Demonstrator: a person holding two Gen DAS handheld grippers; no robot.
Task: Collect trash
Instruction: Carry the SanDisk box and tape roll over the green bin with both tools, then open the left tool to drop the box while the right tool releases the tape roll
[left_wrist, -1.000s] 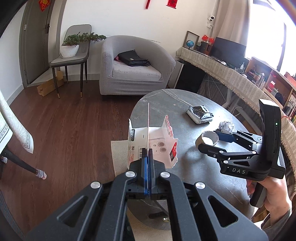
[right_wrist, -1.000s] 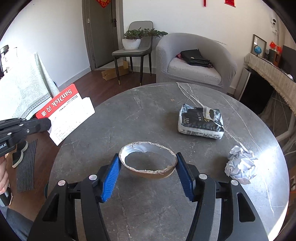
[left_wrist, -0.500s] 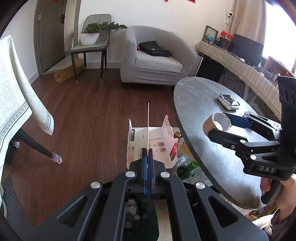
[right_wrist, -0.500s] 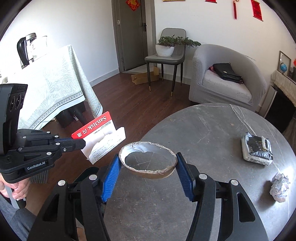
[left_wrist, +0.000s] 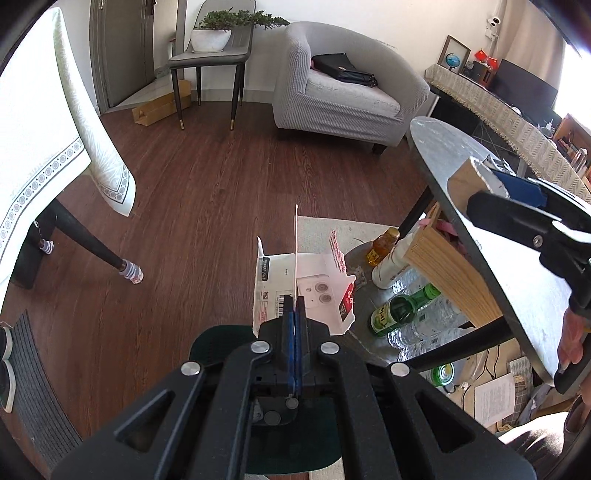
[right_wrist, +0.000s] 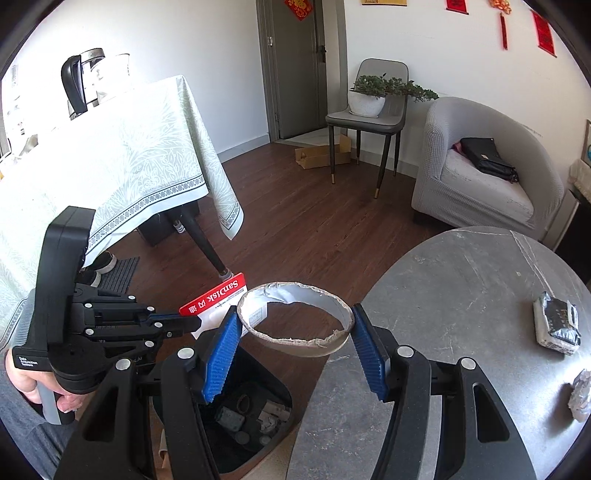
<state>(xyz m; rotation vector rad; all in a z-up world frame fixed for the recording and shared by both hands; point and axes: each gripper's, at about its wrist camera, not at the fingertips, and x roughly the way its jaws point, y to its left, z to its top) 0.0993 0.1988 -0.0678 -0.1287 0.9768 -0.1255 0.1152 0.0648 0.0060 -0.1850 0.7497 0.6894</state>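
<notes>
1. Left wrist view: the left gripper (left_wrist: 295, 325) tilts steeply down, fingers pressed together on a white and red SanDisk cardboard package (left_wrist: 303, 288), above the dark green plastic bin (left_wrist: 210, 343) on the floor.
2. Right wrist view: the right gripper (right_wrist: 293, 328), angled down at the round grey marble table's (right_wrist: 461, 295) edge, pinches a torn brown cardboard ring with silver lining (right_wrist: 295, 321) between spread blue pads (right_wrist: 221, 350), over the bin.

Grey armchair (right_wrist: 480, 173), dark wood floor (left_wrist: 221, 177)
</notes>
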